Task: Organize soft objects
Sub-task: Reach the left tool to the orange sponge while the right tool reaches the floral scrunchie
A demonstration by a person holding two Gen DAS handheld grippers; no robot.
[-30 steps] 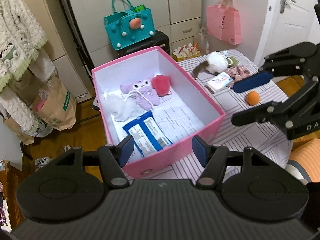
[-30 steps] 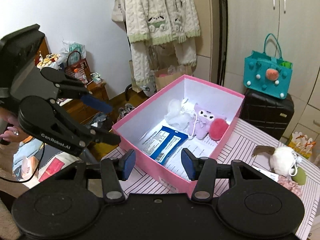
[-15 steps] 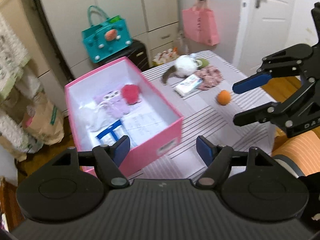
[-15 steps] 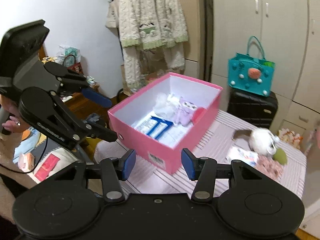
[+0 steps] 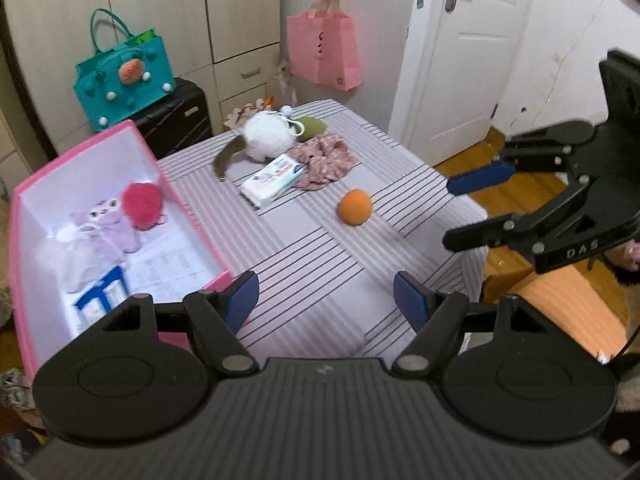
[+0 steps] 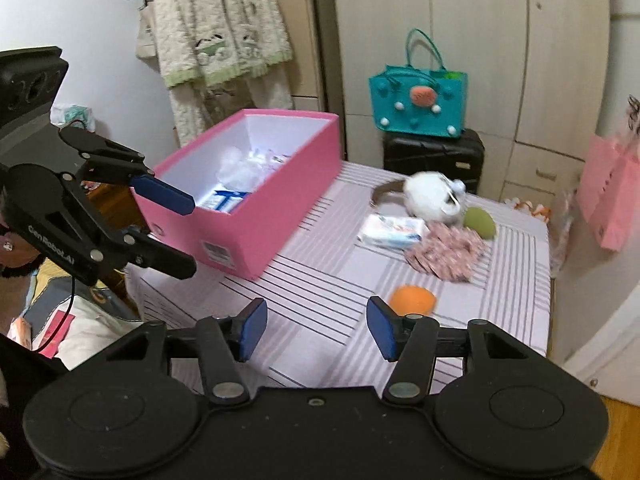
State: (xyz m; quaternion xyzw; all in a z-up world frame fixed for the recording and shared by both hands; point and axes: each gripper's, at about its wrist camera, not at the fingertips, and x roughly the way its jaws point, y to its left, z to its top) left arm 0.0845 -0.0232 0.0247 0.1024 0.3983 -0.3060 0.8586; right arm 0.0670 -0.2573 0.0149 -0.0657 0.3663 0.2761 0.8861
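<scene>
A pink box (image 5: 192, 216) (image 6: 256, 224) stands at the left of the striped table (image 5: 320, 280). In it lie a red pompom (image 5: 141, 205), a purple plush (image 5: 108, 228), a white mesh item and a blue-white packet (image 5: 100, 294). On the table lie an orange ball (image 5: 354, 207) (image 6: 412, 299), a tissue pack (image 5: 274, 180) (image 6: 392, 231), a pink floral cloth (image 5: 326, 160) (image 6: 448, 254), a white plush (image 5: 266, 136) (image 6: 430, 198) and a green soft object (image 5: 312, 126) (image 6: 479, 222). My left gripper (image 5: 325, 300) is open and empty above the table's near edge. My right gripper (image 6: 317, 330) is open and empty, near the orange ball.
A teal bag (image 5: 124, 76) sits on a black suitcase (image 5: 180, 118) behind the table. A pink bag (image 5: 324, 52) hangs on the wall beside a white door (image 5: 472, 52). Knit garments (image 6: 220, 28) hang at the left. Wooden floor lies to the right of the table.
Both grippers swung right, away from the pink box and toward the loose items on the table. Both stayed open and empty. The orange ball now lies close before the right gripper.
</scene>
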